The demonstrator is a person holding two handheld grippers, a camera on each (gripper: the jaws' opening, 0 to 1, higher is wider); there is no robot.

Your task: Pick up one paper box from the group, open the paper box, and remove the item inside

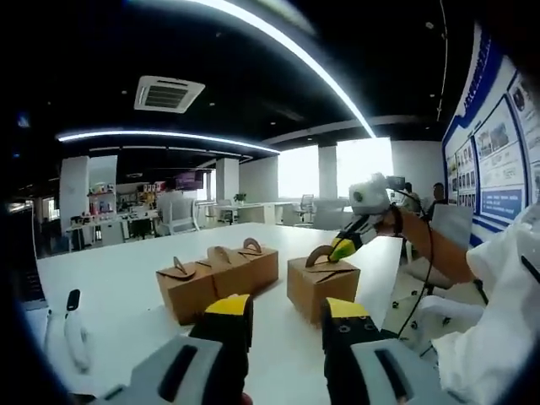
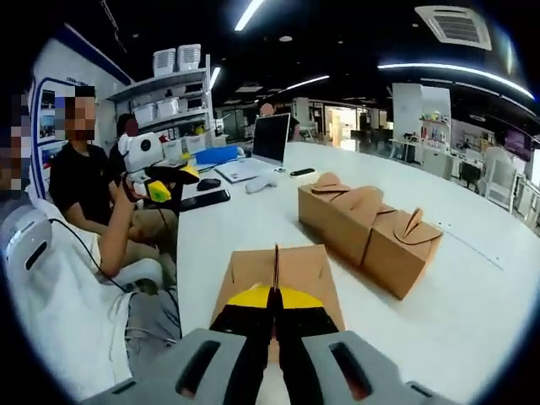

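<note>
— On the white tabletop (image 1: 126, 287), left gripper view: what had been done?
— One paper box (image 1: 322, 284) stood apart from the row of three boxes (image 1: 218, 276), still on the surface and, as far as I could judge, still closed. The right gripper (image 1: 342, 249) was at its curved top handle (image 1: 319, 255). The left gripper (image 1: 287, 310) hung short of the box, jaws spread, holding nothing.
— And the right gripper view?
— The right gripper (image 2: 274, 297) had its jaws pressed together on the upright handle tab (image 2: 276, 266). The box's long axis ran away from the camera, the tab along it. Lifting, opening and removing the item all appeared to be left.
</note>
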